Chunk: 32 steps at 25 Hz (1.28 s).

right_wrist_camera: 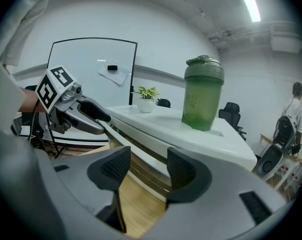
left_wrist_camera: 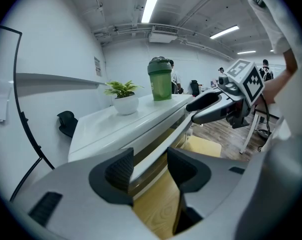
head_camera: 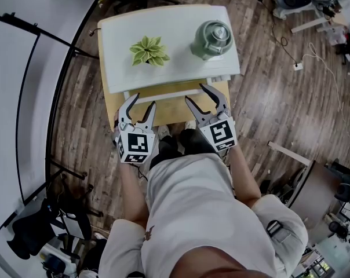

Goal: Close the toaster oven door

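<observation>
On the wooden table (head_camera: 170,110): white toaster oven (head_camera: 178,36), door handle (head_camera: 169,91) frontward. We find left gripper (head_camera: 143,101) and right gripper (head_camera: 196,93) both with jaws apart, loosely straddling the bar, apparently to push the door shut.

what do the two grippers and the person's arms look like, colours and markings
The left gripper and the right gripper match: light grey plastic bodies that fork into two curved jaws lined with black ribbed pads. Each carries a white cube printed with black square markers. The person wears a white short-sleeved shirt, and the forearms are bare.
</observation>
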{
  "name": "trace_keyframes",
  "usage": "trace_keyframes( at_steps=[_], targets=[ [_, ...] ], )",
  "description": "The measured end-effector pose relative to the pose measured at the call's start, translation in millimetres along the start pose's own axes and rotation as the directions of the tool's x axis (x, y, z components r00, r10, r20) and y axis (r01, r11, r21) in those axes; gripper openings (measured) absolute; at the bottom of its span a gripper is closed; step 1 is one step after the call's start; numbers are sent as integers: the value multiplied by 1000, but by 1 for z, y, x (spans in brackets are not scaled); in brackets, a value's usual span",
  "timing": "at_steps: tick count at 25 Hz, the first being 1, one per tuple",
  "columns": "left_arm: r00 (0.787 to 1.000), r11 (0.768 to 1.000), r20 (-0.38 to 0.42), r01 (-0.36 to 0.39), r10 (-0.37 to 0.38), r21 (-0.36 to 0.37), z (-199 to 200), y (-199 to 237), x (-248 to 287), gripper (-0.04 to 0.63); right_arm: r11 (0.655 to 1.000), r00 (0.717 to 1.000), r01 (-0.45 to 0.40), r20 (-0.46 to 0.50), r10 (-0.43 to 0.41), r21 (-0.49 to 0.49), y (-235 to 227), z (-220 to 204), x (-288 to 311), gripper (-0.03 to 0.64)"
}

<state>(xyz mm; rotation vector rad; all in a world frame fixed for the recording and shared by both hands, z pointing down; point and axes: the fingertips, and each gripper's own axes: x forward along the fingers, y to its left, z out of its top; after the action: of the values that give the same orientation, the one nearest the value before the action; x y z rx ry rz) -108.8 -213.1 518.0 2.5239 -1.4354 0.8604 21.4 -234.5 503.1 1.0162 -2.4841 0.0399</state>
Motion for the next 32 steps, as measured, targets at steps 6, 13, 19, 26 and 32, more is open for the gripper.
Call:
trace_keyframes(
  at_steps=[6,13,19,26,32],
  targets=[
    [1000,1000,13,-2,2,-13,-1,0,1,207,1000,1000,20,-5,-20,-3,0,-1,1,235],
    [986,995,160,-21,36,-94,24,7,-22,209,998,997,58,43,-59,11,13,15,-18,235],
    [967,992,240,-55,81,-113,31,2,-45,209,991,990,120,70,-124,64,21,20,-37,232],
    [960,992,272,-30,62,-120,31,-12,-69,207,984,980,167,99,-172,61,36,33,-59,230],
    [956,993,286,-31,62,-111,37,-14,-84,206,981,975,187,113,-192,58,47,43,-71,223]
  ],
)
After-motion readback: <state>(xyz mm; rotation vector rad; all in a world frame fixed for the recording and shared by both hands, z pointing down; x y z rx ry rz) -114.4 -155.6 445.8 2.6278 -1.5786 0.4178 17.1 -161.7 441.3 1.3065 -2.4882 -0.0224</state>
